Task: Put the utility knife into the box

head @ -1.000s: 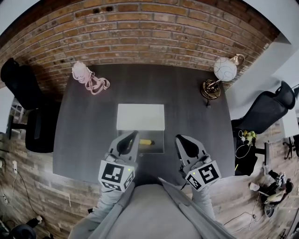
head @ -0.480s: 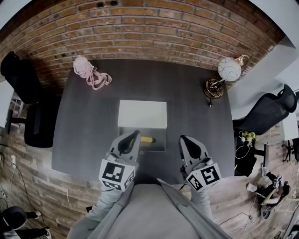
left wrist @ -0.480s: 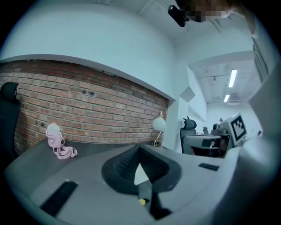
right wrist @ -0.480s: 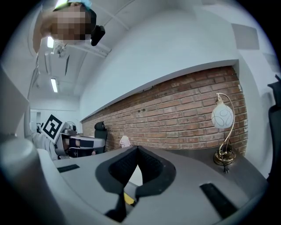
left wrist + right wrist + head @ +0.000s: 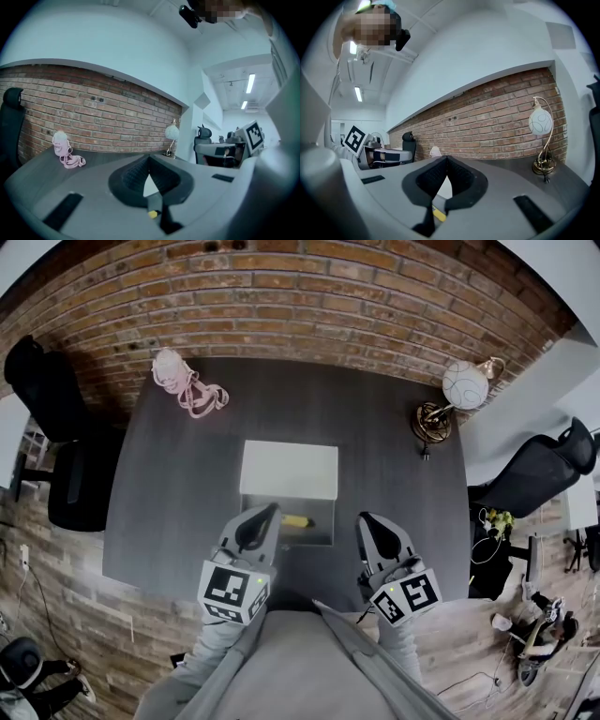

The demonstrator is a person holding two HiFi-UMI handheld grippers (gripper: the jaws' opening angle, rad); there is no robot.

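The utility knife (image 5: 295,520), yellow, lies inside the open lower tray of the box (image 5: 322,538), towards its middle, and no gripper touches it. The white lid (image 5: 289,471) lies folded back flat on the far side of the tray, so the box stands open.

The left gripper (image 5: 268,512) is at the tray's near left corner with its jaws pressed together on nothing. Its own view shows only the lid and a speck of yellow beyond the tips. The right gripper (image 5: 367,520) is off the box's near right side, apart from it, with its jaws likewise closed and empty.

Judgement: the placing looks done. If the task calls for closing the lid, that remains to be done.

The box sits mid-table (image 5: 169,493). A pink pouch (image 5: 180,382) lies at the far left corner and a lamp (image 5: 457,390) at the far right, both well apart from the box.
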